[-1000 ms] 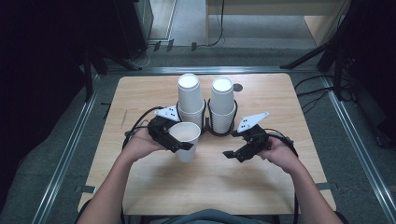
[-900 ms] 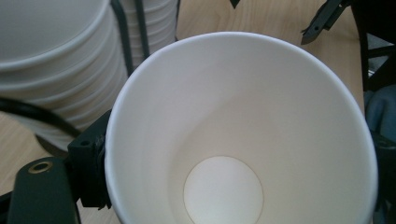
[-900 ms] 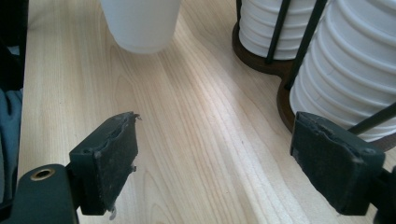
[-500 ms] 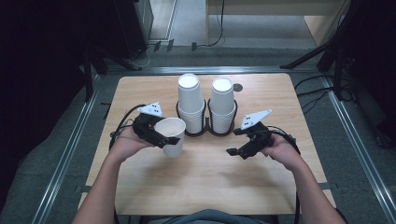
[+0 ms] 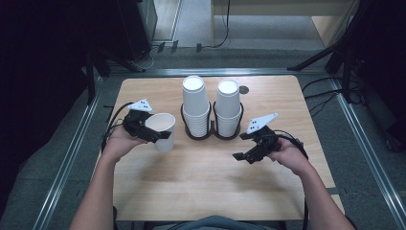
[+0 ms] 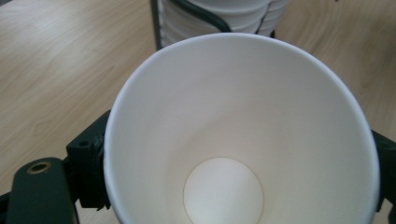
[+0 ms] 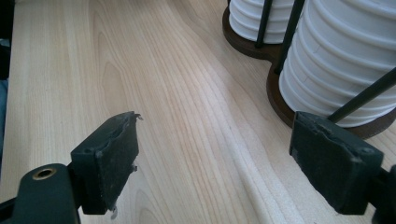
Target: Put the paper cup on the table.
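The left gripper [image 5: 160, 135], clamping a paper cup [image 5: 162, 131], has slid left over the wooden table [image 5: 201, 177]; right gripper [image 5: 242, 156] gapes wide.

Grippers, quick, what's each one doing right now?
Left gripper: closed on a white paper cup.
Right gripper: open, holding nothing.

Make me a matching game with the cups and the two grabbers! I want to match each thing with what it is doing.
Things:
1. single paper cup
2. right gripper
3. cup stacks
4. holder

States:
A. dark base with thin black rods, at the middle of the table
B. jaws open, nothing between them
C. upright, squeezed by the left gripper
D. white, upside down, standing in two towers

Pairs: 1-C, 2-B, 3-D, 4-A
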The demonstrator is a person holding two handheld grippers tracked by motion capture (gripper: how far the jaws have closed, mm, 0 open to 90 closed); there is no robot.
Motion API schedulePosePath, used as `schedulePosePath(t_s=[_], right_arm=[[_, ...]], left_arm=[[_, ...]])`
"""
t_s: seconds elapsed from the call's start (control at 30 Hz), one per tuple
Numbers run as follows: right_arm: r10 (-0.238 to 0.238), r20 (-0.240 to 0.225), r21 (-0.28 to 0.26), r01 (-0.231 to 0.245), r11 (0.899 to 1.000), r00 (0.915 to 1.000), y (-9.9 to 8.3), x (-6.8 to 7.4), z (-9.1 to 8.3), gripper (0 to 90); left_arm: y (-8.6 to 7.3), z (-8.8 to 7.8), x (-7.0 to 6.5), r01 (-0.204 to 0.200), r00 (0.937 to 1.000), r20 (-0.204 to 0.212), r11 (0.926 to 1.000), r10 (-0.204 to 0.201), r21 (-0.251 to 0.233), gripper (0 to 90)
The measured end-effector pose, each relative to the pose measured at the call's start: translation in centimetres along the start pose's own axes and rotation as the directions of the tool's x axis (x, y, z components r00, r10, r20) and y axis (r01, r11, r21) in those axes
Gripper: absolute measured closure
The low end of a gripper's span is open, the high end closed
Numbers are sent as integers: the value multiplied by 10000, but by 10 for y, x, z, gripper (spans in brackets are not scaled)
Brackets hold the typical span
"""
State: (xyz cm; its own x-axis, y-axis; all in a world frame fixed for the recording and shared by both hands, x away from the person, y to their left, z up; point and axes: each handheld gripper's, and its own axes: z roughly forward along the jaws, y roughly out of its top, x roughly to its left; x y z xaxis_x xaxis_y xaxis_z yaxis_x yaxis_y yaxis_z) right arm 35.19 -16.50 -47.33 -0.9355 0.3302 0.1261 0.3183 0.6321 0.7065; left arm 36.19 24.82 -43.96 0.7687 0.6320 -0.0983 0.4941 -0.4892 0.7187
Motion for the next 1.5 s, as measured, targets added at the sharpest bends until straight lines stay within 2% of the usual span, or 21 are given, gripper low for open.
schedulePosePath(t_s=[0.17,0.3,0.4,0.57,0.7,0.8,0.97,1.03,1.13,1.5], right_arm=[[36,5,71,-36,10000,10000,-2,2,0,161],[106,34,97,-106,9999,9999,-4,3,0,161],[136,99,65,-137,9999,9999,-6,2,-1,160],[236,103,106,-237,9997,9997,-8,1,-2,161],[323,141,152,-326,9994,9994,-10,0,-1,161],[278,128,206,-280,9994,9995,-10,-1,1,162],[254,126,316,-258,9992,9996,-10,0,3,163],[227,95,279,-230,9993,9997,-10,0,3,164],[228,80,276,-230,9994,9997,-10,0,3,164],[178,51,304,-180,9994,9998,-9,-1,3,164]], left_arm=[[-3,-2,15,334,9988,-366,9993,-340,-147,118],[-5,-2,26,479,9954,-822,9987,-490,-156,115],[-7,-2,35,639,9934,-936,9976,-660,-248,115],[-12,-4,50,870,9867,-1340,9954,-916,-397,112],[-17,-5,60,1085,9779,-1726,9921,-1178,-627,109],[-18,-4,62,910,9769,-1875,9933,-1029,-711,106],[-22,3,68,1128,9711,-2054,9922,-1213,-531,102],[-23,4,68,1157,9711,-2045,9921,-1232,-483,100],[-24,8,66,986,9710,-2163,9947,-1023,-280,99],[-31,10,67,1139,9738,-1972,9935,-1133,-84,87]])
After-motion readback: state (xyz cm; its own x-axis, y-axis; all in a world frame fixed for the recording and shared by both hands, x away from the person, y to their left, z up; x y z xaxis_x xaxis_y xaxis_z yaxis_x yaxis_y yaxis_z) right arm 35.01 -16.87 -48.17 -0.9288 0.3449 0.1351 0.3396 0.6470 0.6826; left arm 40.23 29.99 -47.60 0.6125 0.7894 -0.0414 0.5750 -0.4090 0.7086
